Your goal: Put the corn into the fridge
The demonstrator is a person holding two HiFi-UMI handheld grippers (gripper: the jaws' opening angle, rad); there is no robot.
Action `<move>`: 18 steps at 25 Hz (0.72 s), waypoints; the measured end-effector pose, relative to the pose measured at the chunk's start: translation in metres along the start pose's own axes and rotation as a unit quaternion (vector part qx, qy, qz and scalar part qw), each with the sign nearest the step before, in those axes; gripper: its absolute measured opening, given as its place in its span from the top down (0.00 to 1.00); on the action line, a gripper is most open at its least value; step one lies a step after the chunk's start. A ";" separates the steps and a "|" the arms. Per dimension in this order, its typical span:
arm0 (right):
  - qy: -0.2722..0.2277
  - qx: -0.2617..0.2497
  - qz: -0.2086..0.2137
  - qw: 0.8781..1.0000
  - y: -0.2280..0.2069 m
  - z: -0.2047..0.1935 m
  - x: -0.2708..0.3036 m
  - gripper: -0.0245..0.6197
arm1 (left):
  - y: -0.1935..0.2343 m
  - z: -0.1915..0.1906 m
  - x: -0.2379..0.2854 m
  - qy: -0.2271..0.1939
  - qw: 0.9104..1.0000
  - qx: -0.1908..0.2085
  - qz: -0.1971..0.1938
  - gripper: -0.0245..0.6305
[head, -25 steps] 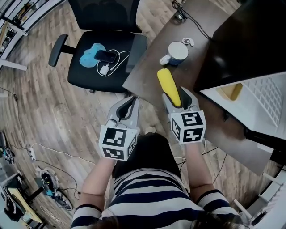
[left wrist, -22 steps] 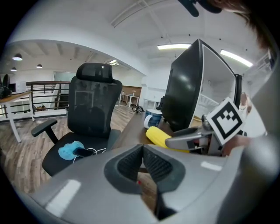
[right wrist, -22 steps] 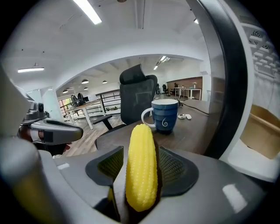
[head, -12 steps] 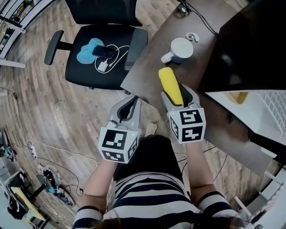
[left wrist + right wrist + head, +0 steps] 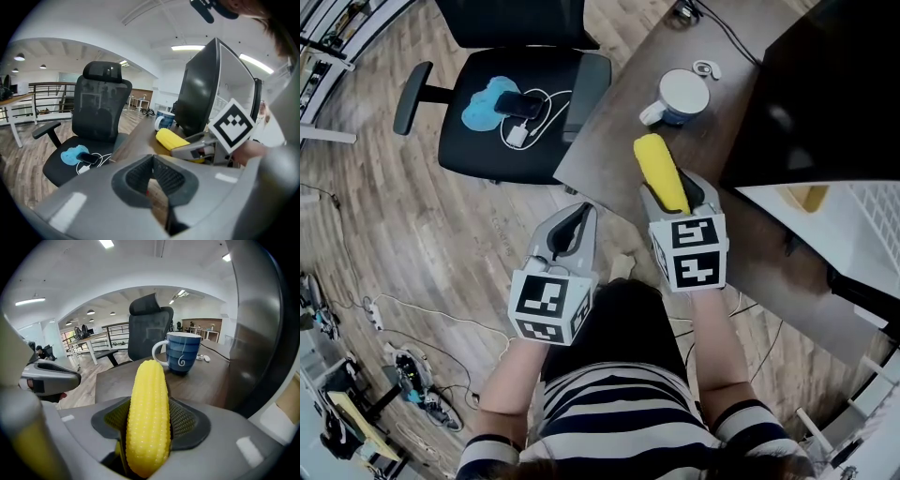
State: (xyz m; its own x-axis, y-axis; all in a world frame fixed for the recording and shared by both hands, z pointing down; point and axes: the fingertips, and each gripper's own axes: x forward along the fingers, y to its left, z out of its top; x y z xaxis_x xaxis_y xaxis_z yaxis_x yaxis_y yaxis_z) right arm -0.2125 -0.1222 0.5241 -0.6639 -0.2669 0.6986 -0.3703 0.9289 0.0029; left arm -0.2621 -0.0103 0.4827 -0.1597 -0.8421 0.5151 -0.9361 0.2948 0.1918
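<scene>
I record my right tongs (image 5: 678,192) clenched on the corn cob (image 5: 659,172), centre frame over the surface (image 5: 619,141); left tongs (image 5: 572,225) closed, empty.

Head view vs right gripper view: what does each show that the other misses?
Head view only: phone and blue cloth on the chair, striped shirt. Right gripper view only: white swirl on the mug, railing behind. Both: corn between the right gripper's fingers, mug, chair, table.

One corn (image 5: 661,175), one mug (image 5: 682,96), one chair (image 5: 478,155), one phone (image 5: 521,105).
</scene>
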 end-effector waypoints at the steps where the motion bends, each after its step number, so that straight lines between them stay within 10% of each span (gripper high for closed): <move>1: -0.002 0.000 0.001 1.000 0.000 0.001 0.000 0.58 | 0.000 -0.001 -0.002 0.001 1.000 0.000 0.000 0.96; 18: -0.031 0.021 0.018 0.999 0.011 -0.006 -0.043 0.58 | -0.015 0.013 -0.028 -0.017 1.000 0.022 -0.014 0.96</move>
State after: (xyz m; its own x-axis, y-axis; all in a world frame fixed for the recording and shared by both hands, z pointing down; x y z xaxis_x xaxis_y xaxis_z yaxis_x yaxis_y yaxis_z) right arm -0.1842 -0.0993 0.4982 -0.7166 -0.2494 0.6514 -0.3711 0.9271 -0.0533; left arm -0.2477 0.0028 0.4551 -0.1426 -0.8650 0.4811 -0.9530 0.2513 0.1693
